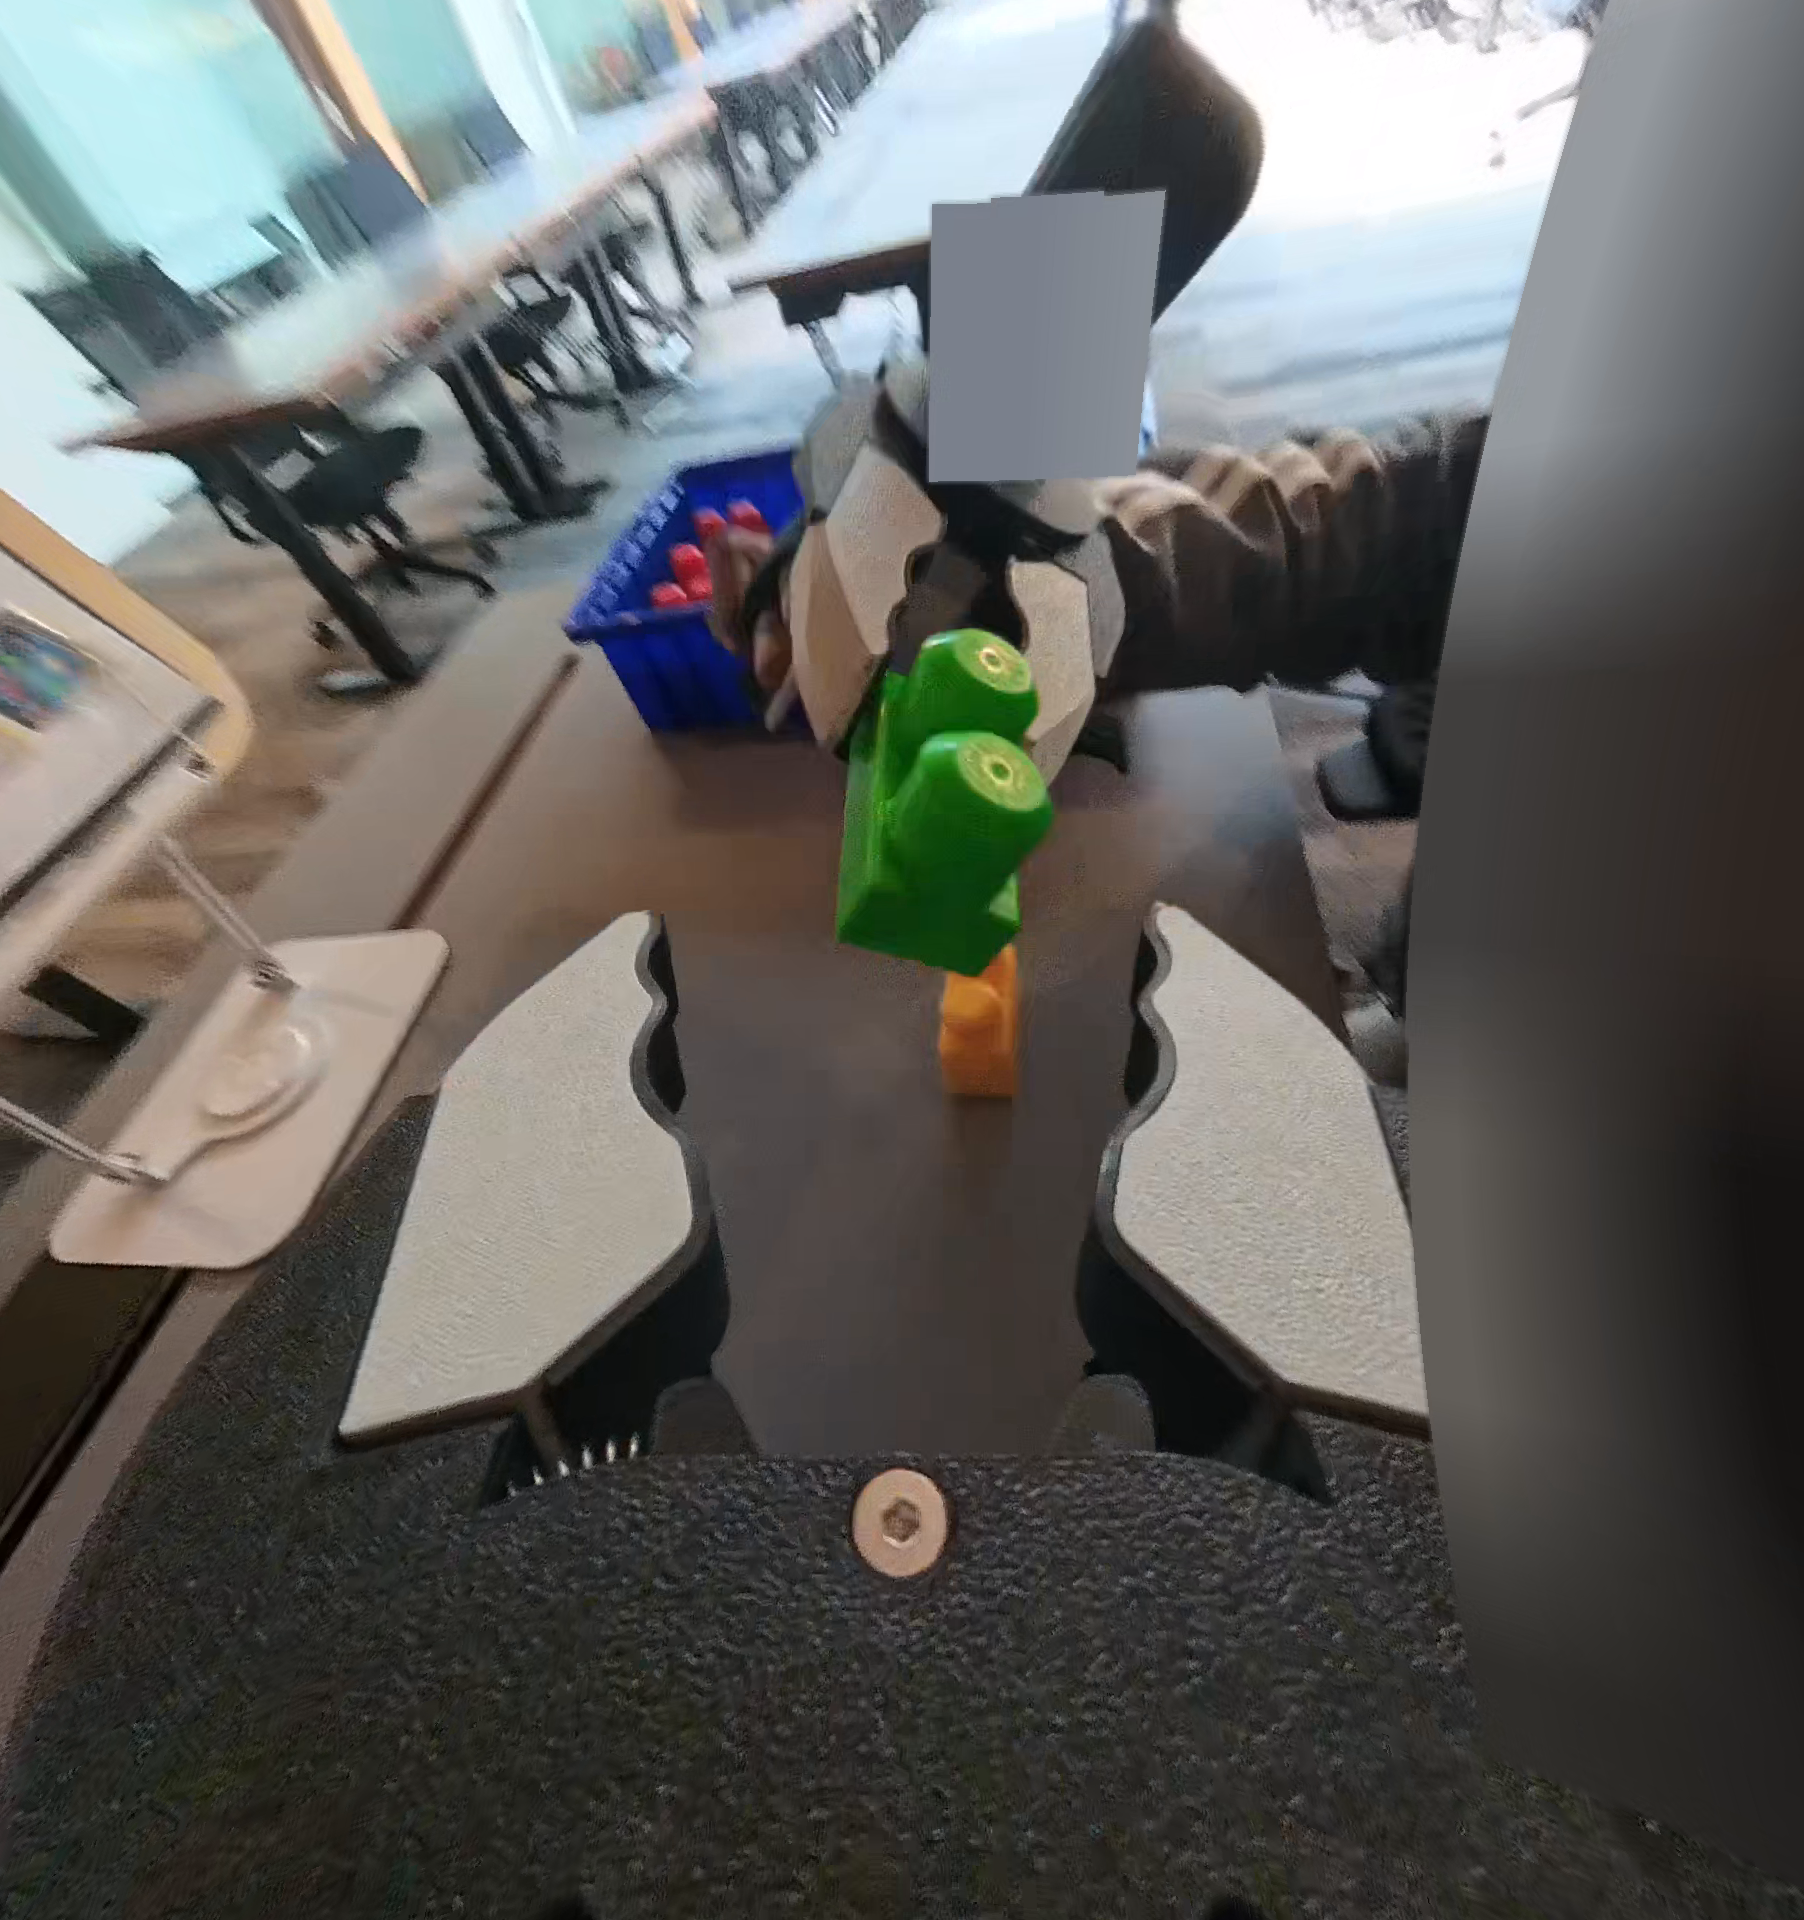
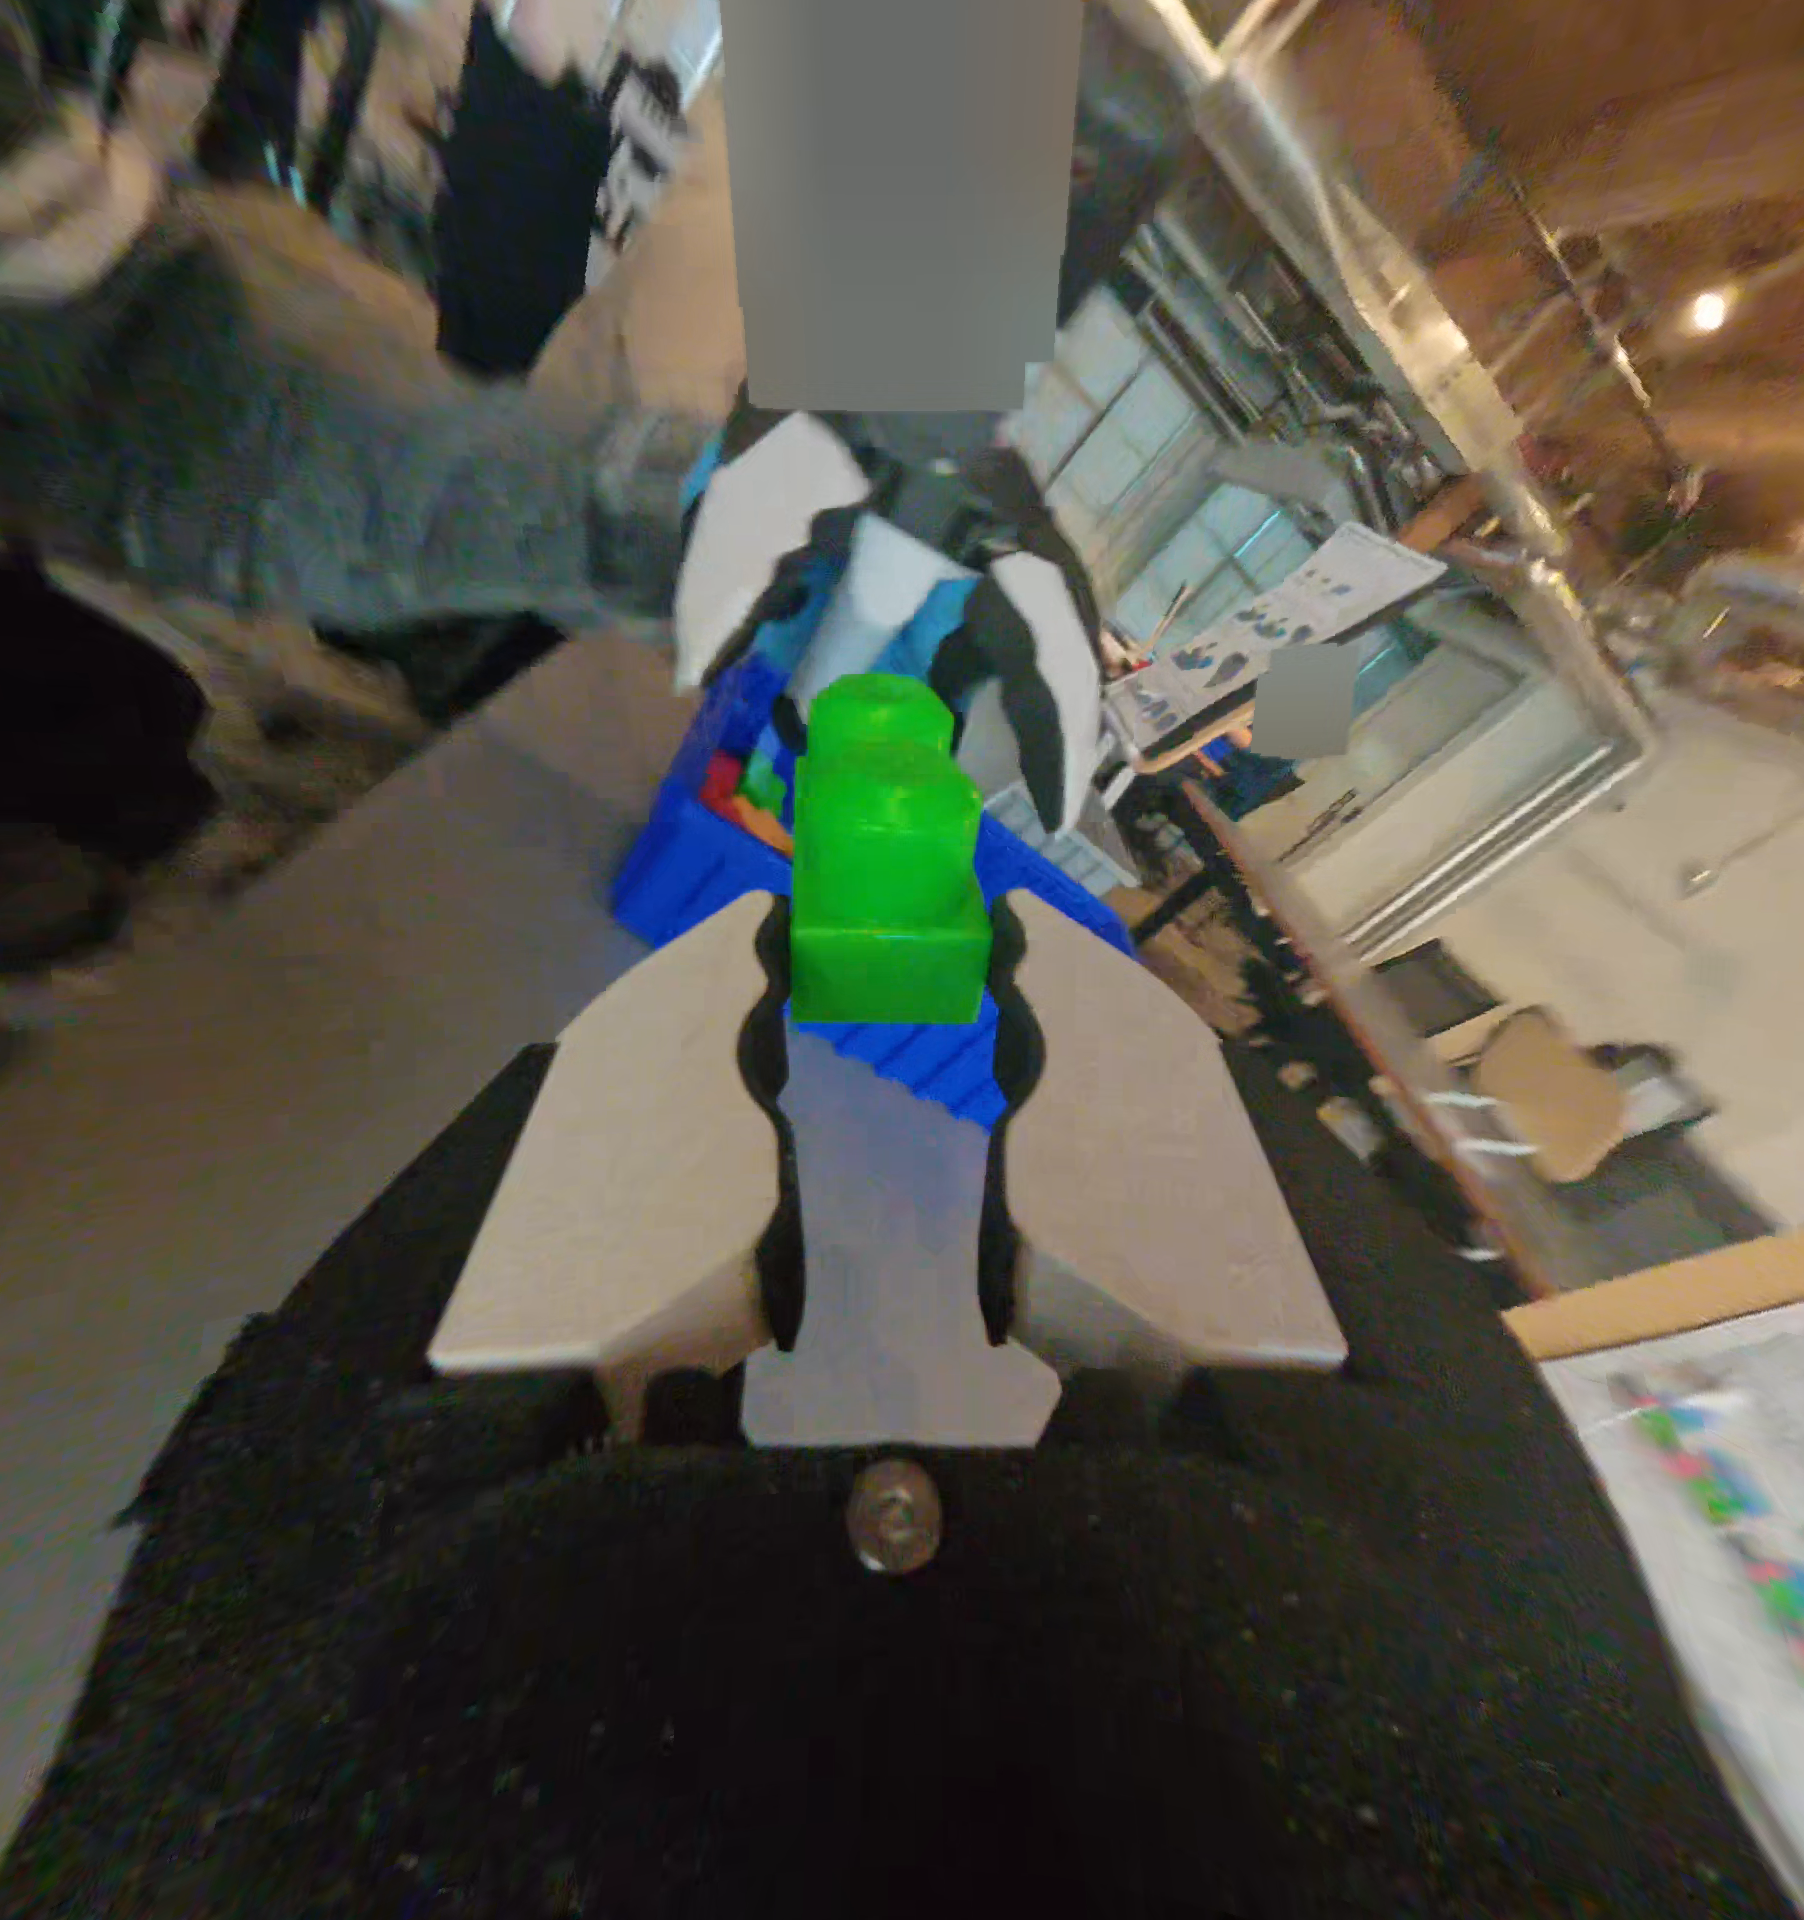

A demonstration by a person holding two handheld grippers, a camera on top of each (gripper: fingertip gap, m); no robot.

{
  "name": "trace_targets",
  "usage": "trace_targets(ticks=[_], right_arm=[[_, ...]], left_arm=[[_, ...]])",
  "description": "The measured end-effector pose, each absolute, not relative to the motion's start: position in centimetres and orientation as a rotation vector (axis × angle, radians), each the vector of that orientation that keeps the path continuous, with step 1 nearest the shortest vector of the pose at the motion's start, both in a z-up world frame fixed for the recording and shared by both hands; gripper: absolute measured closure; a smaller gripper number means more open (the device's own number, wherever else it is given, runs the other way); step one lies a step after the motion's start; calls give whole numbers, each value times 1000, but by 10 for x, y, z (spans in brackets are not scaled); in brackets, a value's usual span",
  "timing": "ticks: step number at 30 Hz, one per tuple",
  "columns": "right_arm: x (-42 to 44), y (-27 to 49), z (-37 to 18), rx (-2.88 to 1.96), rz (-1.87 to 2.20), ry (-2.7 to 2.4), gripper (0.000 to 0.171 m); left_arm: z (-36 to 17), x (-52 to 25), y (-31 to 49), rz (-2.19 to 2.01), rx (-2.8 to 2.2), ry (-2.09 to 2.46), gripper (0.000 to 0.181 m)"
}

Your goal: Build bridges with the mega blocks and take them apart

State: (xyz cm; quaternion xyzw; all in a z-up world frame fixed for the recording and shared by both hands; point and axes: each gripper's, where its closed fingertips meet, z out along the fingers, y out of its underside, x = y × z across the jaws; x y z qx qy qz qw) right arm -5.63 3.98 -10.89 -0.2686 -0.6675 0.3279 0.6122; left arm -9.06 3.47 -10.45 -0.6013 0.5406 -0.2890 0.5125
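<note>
My right gripper [image 2: 882,914] is shut on a green two-stud block [image 2: 887,883], gripped by its base sides at the fingertips. In the left wrist view this gripper [image 1: 945,748] holds the green block [image 1: 939,810] tilted, just above an orange block [image 1: 981,1029] that stands on the dark table [image 1: 877,1247]. I cannot tell whether the two blocks touch. My left gripper [image 1: 903,920] is open wide and empty, low over the table, facing the orange block. It also shows open in the right wrist view [image 2: 867,727], beyond the green block.
A blue basket [image 1: 669,634] with red and other blocks stands on the table behind the blocks; it shows in the right wrist view too [image 2: 690,862]. A white stand base [image 1: 254,1091] lies at the left. A person's sleeve [image 1: 1293,540] reaches in from the right.
</note>
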Motion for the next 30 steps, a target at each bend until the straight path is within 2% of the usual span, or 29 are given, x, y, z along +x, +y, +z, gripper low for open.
trace_targets(ticks=[8,14,23,28,30], right_arm=[[-51,40,-104,-808,1169,-1364,136],[-50,36,-110,-825,1207,-1381,136],[-52,39,-116,-859,1231,-1398,136],[-53,40,-120,-876,1235,-1405,136],[-53,42,-121,-887,1228,-1401,135]], left_arm=[[-108,-66,34,-782,-1312,1086,111],[-110,-63,30,-861,-1277,1077,125],[-119,-61,28,-881,-1299,1115,129],[-120,-63,32,-871,-1295,1103,146],[-119,-63,34,-889,-1298,1077,147]])
